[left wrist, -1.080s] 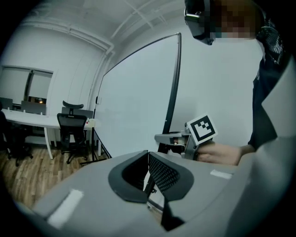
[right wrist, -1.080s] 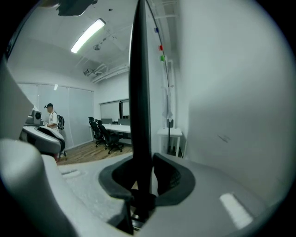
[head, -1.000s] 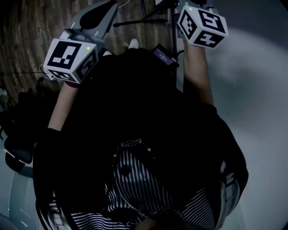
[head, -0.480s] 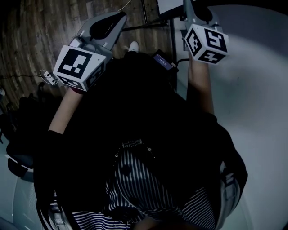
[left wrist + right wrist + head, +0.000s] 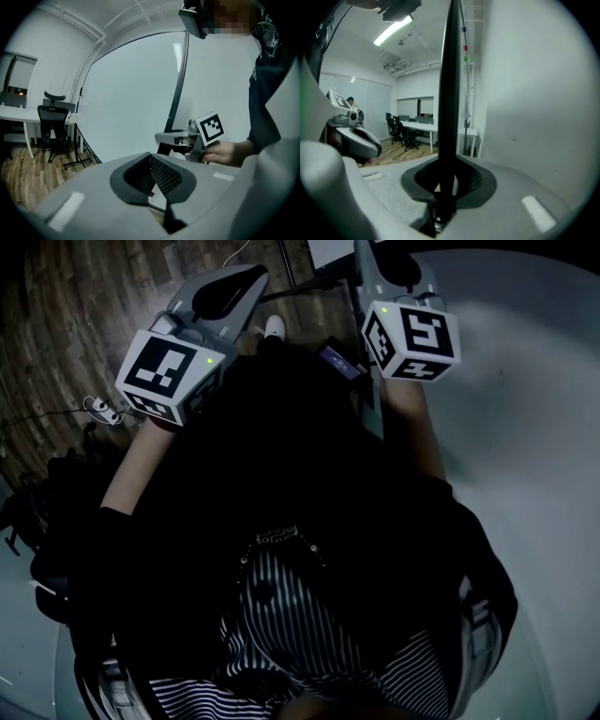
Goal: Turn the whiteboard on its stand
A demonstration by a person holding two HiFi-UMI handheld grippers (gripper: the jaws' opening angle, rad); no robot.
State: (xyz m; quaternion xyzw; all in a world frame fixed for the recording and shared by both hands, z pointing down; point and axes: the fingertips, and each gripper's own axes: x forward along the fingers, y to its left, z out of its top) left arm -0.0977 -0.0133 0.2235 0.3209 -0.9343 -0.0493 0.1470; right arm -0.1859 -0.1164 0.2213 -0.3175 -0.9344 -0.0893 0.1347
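- The whiteboard (image 5: 534, 103) stands upright. Its pale face fills the right half of the right gripper view, and in the head view it spreads across the right side.
- Its black frame edge (image 5: 451, 84) runs straight up the middle of the right gripper view and passes between that gripper's jaws.
- The right gripper (image 5: 449, 180) has just been closing its jaws. The frame edge lies between them and the pads sit against it, so the gap is only as wide as the edge.
- From the left gripper view, the right gripper and its marker cube are at the board's near edge, held by a hand (image 5: 225, 152).
- A dark stand leg (image 5: 86, 145) slants down to the wooden floor (image 5: 18, 173) beside the board.
- The left gripper (image 5: 151, 161) is empty. Its pads meet at the tips, and it is apart from the board and aimed towards the board's face.
- In the head view the left gripper hangs over the wooden floor, to the left of the person (image 5: 281, 634).
- An office chair (image 5: 51, 122) stands further back on the left.
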